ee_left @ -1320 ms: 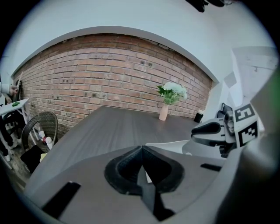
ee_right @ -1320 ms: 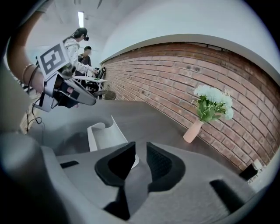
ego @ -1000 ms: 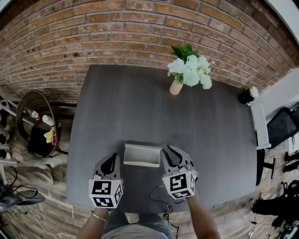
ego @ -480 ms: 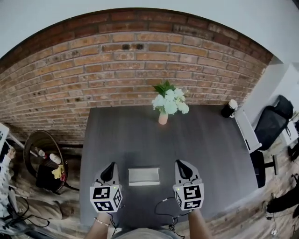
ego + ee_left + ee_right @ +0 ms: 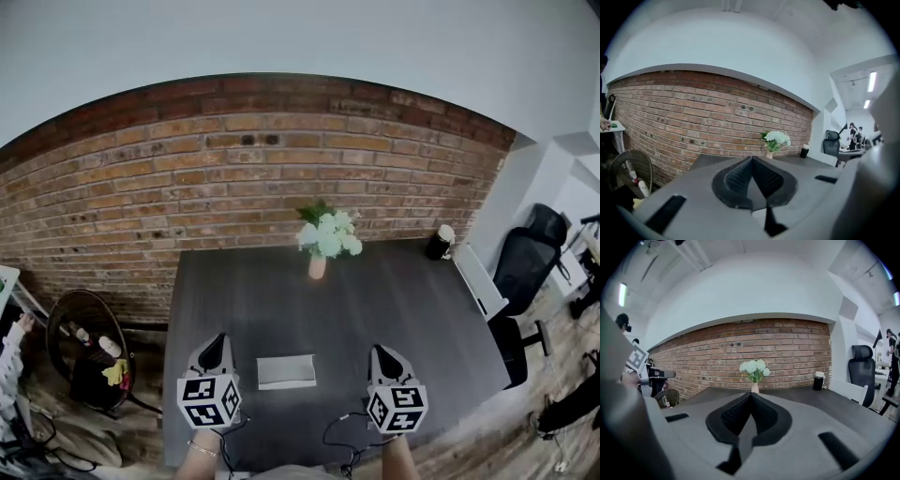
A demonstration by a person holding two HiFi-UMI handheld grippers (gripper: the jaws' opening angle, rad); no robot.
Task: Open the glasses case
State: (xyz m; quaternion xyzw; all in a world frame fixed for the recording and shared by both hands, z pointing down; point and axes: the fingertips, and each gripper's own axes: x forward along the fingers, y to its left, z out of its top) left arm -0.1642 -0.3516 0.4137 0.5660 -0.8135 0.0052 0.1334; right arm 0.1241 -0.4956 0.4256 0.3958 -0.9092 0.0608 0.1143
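Holding the left hand-held gripper [image 5: 217,341] with jaws pressed together on nothing, hovering over the near left part of the desk [image 5: 394,281]. Holding the right hand-held gripper [image 5: 382,352] likewise closed and empty, hovering over the near right part. Leaving the glasses case [image 5: 286,371] lying flat on the desk between the two, nearer the left one, touched by neither. Looking past a vase of white flowers [image 5: 323,246] at the far edge toward the brick wall [image 5: 234,178], with a dark cup [image 5: 438,242] at the far right corner. Judging the step as standing off from the case; not being able to tell whether the lid is up. Probably needing next: parting the jaws, lowering to the case, steadying its base and lifting the lid.
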